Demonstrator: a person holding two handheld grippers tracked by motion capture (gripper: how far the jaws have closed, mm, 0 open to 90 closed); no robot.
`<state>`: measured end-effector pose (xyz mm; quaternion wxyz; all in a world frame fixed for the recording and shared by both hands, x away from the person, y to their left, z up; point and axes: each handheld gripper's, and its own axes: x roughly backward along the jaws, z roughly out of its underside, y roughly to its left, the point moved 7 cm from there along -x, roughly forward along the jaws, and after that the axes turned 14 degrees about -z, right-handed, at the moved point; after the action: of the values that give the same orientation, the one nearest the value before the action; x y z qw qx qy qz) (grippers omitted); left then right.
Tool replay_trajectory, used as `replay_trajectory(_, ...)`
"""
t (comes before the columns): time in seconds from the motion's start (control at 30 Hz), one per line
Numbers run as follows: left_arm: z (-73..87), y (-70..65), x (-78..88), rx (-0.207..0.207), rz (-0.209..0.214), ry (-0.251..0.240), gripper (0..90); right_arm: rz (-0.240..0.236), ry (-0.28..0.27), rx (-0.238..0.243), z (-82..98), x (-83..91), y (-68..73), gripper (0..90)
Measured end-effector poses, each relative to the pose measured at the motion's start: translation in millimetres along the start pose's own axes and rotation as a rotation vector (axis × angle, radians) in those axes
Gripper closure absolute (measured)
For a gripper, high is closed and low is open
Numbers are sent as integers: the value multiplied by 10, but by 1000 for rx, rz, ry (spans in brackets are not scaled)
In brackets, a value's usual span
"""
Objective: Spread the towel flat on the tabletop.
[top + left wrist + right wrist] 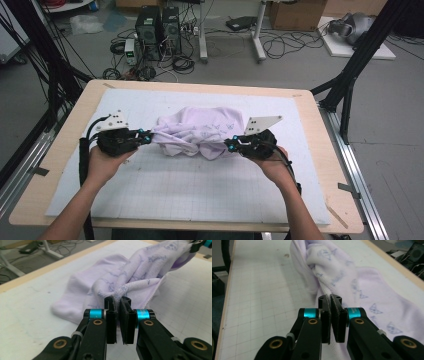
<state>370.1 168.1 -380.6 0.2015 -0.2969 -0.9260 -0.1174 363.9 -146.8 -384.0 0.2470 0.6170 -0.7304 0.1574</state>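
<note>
**Two grippers pinching a lilac garment over a gridded mat**

On the left, the left gripper [148, 136] is clamping its nearly closed jaws on a bunched edge of the lilac printed garment [197, 131]. The cloth is sagging onto the white gridded mat [200, 185] at the table's centre. On the right, the right gripper [229, 145] is pinching the opposite edge, jaws nearly closed.

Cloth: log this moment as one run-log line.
cloth: bunched on mat | left gripper: shut on cloth edge | right gripper: shut on cloth edge | cloth hangs between them
</note>
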Motion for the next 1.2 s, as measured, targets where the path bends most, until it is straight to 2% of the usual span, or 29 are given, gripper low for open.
replay_trajectory(0.17, -23, 206, 79, 36, -48, -8, 845, 36, -21, -15, -44, 242, -71, 872)
replay_trajectory(0.33, 62, 345, 28, 56, -73, 28, 846, 69, -24, -61, 18, 425, -204, 871)
replay_trajectory(0.43, 173, 355, -97, 54, -79, 73, 846, 91, 14, -98, 147, 413, -326, 871)
replay_trajectory(0.5, 261, 348, -191, 44, -80, 120, 843, 95, 20, -142, 233, 342, -401, 869)
replay_trajectory(0.57, 299, 317, -231, 48, -62, 126, 828, 93, 39, -160, 295, 235, -434, 859)
replay_trajectory(0.63, 300, 281, -220, 47, -48, 122, 783, 81, 45, -156, 313, 159, -423, 838)
replay_trajectory(0.7, 280, 250, -171, 37, -39, 113, 706, 83, 48, -159, 318, 130, -409, 765)
replay_trajectory(0.73, 262, 243, -145, 41, -37, 103, 688, 67, 39, -162, 313, 131, -391, 731)
replay_trajectory(0.9, 192, 294, 10, 52, -42, 79, 611, 66, 5, -142, 256, 236, -251, 675)
replay_trajectory(1.0, 175, 245, 78, 47, -23, 74, 580, 71, -14, -112, 211, 274, -143, 658)
replay_trajectory(1.13, 206, 19, 57, 24, 33, 69, 535, 28, -27, -86, 166, 148, -19, 610)
replay_trajectory(1.2, 264, -135, -19, 17, 66, 78, 524, -19, -38, -88, 158, 3, 27, 588)
